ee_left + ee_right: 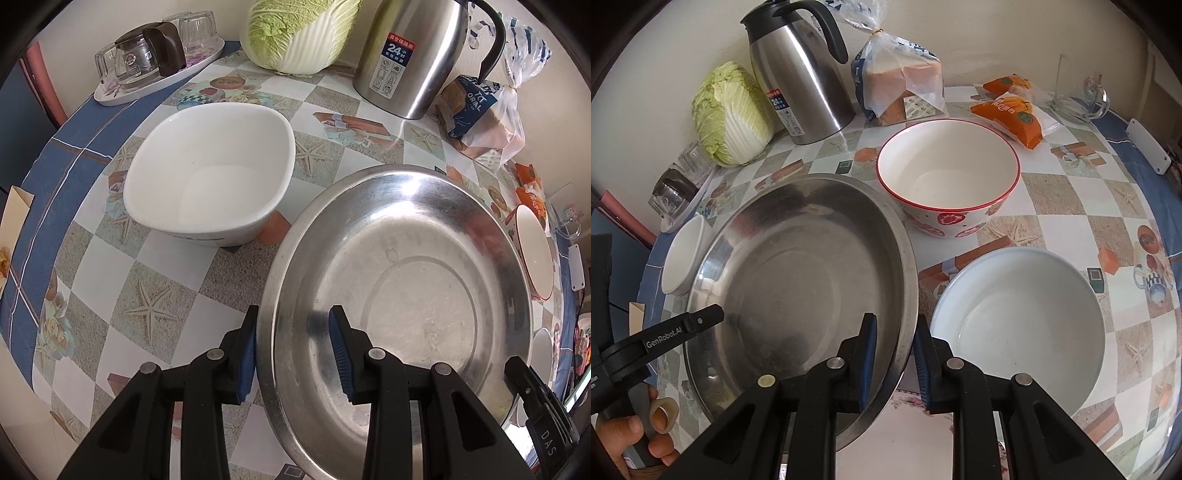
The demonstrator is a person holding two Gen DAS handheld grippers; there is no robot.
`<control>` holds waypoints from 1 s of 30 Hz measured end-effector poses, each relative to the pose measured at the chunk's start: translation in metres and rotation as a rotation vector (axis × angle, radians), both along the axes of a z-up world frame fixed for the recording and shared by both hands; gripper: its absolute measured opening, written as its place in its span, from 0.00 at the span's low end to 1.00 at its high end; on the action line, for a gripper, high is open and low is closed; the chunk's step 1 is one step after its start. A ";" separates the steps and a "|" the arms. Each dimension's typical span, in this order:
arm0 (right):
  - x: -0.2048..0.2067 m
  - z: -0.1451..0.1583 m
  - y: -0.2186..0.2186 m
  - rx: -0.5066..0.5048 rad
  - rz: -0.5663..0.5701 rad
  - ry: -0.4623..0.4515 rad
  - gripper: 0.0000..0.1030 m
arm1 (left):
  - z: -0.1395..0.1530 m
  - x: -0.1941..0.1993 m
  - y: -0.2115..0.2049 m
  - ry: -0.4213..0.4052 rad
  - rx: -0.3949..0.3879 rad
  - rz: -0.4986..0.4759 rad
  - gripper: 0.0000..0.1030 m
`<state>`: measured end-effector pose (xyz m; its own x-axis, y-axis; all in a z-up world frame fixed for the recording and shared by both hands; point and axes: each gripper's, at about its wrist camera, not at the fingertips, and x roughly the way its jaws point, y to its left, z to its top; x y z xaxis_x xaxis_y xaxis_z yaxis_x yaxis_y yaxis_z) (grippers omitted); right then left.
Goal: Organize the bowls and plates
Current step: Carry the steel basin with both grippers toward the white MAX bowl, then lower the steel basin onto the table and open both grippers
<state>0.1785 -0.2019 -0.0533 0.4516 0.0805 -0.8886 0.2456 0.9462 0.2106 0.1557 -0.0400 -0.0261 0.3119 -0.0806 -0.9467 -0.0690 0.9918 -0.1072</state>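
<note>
A wide steel pan [399, 295] sits on the counter [155, 280], which is covered in a checked cloth printed with starfish. Both grippers straddle the pan's rim from opposite sides.

The left gripper [291, 354] has one blue pad outside the rim and one inside the pan. The outer pad lies against the rim, while the inner one looks to stand a little off the metal, so I cannot tell whether it truly pinches. The right gripper [895, 363] is set across the other side of the rim, jaws narrow, one pad inside and one outside. The rim fills the slot between them, though whether the pads actually press on it is hard to see. A hand [635, 432] holds the left gripper's handle at the lower edge of the right view.

Left of the pan, apart from it, stands a white squarish bowl [210, 173]. On the other side is a bowl with a red rim [947, 173] and red patterns, and nearer, just beside the pan, a pale blue bowl [1019, 325].

Along the wall are a cabbage [731, 114], a steel flask [798, 77], bagged bread [901, 81] and orange packets [1012, 110]. A tray of upturned glasses [155, 55] sits at the far left.
</note>
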 end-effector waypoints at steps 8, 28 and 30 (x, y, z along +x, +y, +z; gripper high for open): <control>-0.003 0.001 0.000 0.006 -0.002 0.016 0.22 | 0.002 -0.001 0.001 -0.012 -0.002 0.000 0.36; -0.006 0.003 -0.002 0.035 -0.015 0.042 0.22 | -0.001 -0.001 0.000 -0.016 -0.008 -0.009 0.36; -0.007 0.003 -0.002 0.042 -0.016 0.049 0.22 | -0.001 -0.001 0.000 -0.016 -0.009 -0.008 0.38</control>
<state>0.1716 -0.2043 -0.0506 0.4089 0.1112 -0.9058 0.2717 0.9327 0.2371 0.1544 -0.0403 -0.0275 0.3260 -0.0913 -0.9410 -0.0590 0.9914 -0.1167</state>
